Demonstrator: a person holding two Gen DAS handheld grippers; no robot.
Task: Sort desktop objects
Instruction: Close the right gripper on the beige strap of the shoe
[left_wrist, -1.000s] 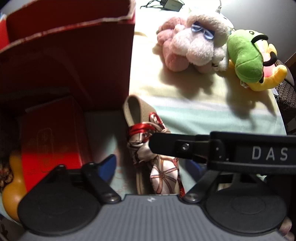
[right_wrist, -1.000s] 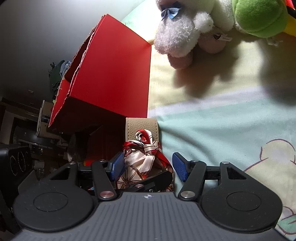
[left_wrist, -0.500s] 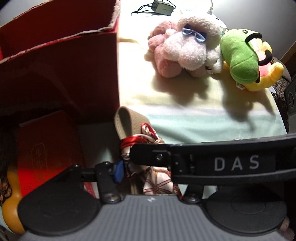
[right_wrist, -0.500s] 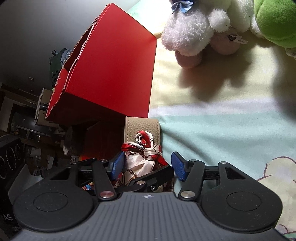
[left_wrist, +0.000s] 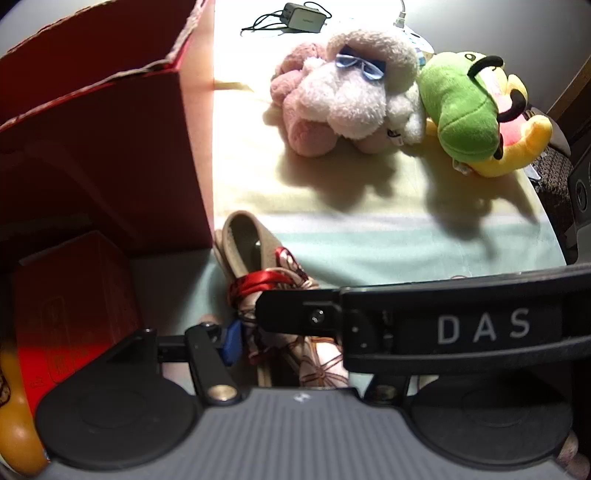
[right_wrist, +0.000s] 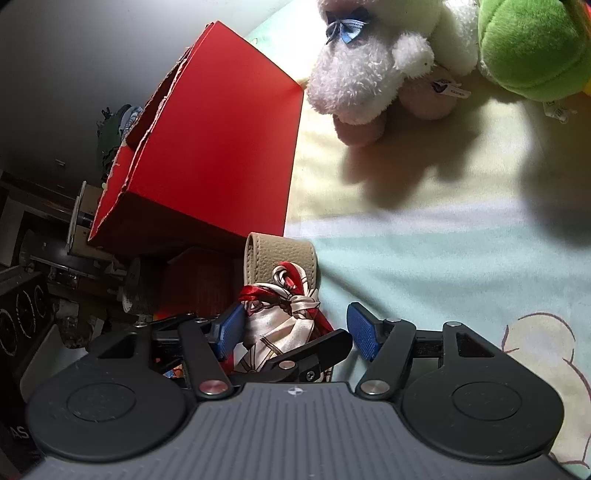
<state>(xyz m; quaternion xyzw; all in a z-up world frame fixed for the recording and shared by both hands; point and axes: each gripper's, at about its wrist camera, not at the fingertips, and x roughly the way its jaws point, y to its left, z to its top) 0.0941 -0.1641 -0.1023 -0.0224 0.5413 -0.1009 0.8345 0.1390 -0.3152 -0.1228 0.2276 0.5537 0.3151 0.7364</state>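
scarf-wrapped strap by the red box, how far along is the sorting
Early, it seems. Done: nothing visibly sorted; the red box hides its contents. In hand: the scarf-wrapped strap lies on the cloth, the right tool open astride it, the left tool against it, grip unclear. Left: the pink-white plush and green-yellow plush sit unsorted.

The strap (left_wrist: 243, 236) is being kept just right of the box (left_wrist: 110, 147); the plush toys (left_wrist: 351, 99) are being kept behind, well right of it.
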